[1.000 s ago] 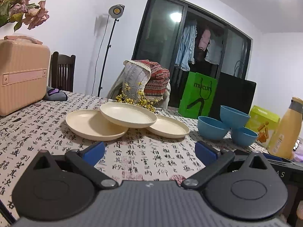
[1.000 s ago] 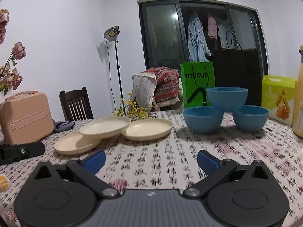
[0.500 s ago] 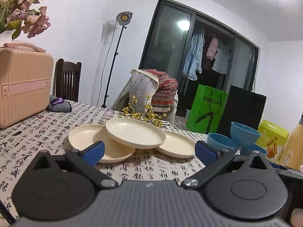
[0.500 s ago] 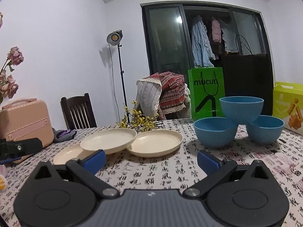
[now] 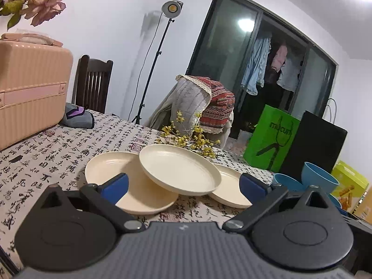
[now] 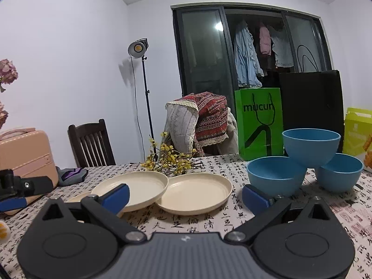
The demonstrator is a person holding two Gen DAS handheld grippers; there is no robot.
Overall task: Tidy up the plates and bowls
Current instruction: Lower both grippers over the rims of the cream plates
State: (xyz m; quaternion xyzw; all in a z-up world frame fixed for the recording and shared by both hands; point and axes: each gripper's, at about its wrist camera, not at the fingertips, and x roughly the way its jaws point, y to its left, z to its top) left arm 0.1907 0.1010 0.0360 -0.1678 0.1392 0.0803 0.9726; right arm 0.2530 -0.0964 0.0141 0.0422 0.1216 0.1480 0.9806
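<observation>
While both tools, left tool (image 5: 182, 182) and right tool (image 6: 184, 196), stood spread, the top plate (image 5: 179, 168) looked light, stiff, slippery; its overhanging rim seemed the best hold

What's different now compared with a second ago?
Both grippers have moved forward: the left gripper toward the cream plates, the right gripper toward the plates and the blue bowls. Both are open and hold nothing. The plates stay overlapped, the bowls stacked, and the tablecloth looks unchanged.
</observation>
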